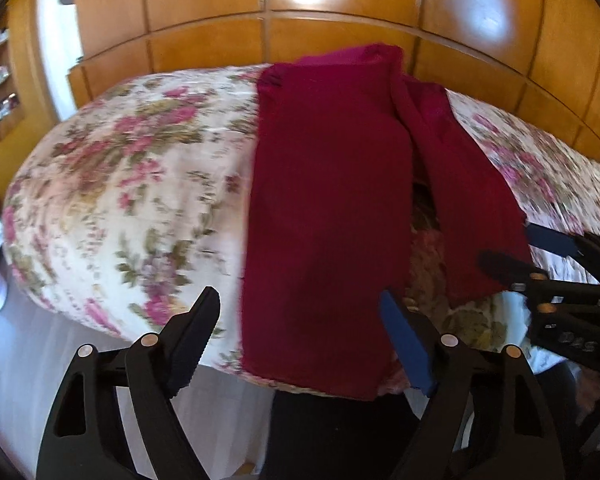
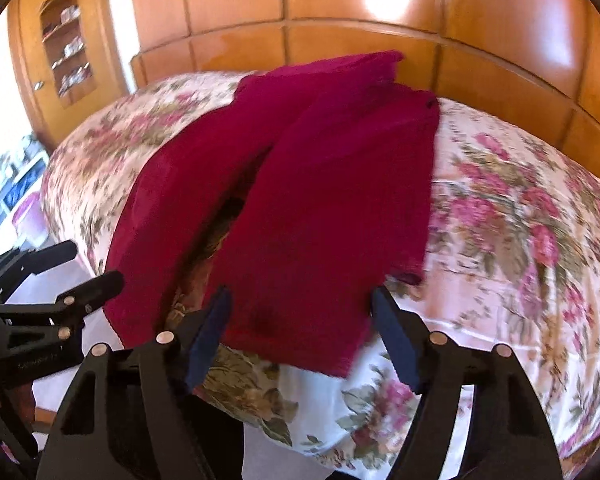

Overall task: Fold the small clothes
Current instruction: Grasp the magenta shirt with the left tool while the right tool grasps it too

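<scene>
A pair of dark red trousers [image 1: 328, 208] lies spread on the floral bed cover, waistband far, both legs reaching the near edge; it also shows in the right wrist view [image 2: 308, 208]. My left gripper [image 1: 300, 328] is open, its jaws wide apart over the hem of the left leg. My right gripper [image 2: 300, 320] is open, its jaws either side of the hem of the right leg [image 1: 472, 208]. Neither holds cloth. The right gripper [image 1: 540, 256] shows at the right of the left wrist view, and the left gripper [image 2: 84, 268] at the left of the right wrist view.
The floral bed cover [image 1: 132, 200] fills the scene, with a wooden panelled headboard wall [image 1: 340, 32] behind. A wooden shelf cabinet [image 2: 64, 48] stands far left. The bed's near edge drops to a pale floor [image 1: 20, 360].
</scene>
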The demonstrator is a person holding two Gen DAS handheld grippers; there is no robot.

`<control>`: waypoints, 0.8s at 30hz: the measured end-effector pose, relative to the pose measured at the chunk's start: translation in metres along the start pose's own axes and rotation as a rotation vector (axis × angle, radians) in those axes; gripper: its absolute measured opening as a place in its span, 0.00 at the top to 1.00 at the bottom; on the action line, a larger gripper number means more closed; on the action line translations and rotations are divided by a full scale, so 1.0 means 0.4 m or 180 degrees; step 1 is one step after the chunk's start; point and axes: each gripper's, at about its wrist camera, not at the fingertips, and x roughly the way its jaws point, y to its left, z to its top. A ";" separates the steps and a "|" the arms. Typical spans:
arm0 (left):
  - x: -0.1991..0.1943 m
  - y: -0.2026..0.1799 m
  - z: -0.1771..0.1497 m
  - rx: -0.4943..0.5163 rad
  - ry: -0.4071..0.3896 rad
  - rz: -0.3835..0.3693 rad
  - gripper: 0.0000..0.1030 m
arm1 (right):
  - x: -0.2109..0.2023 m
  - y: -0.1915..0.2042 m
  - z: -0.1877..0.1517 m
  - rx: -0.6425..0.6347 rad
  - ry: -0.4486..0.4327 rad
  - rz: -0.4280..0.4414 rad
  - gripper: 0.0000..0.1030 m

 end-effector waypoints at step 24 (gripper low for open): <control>-0.105 0.195 0.198 -0.0886 -0.0540 -0.0790 0.98 | -0.196 -0.280 0.148 0.0436 -0.0573 -0.0301 0.88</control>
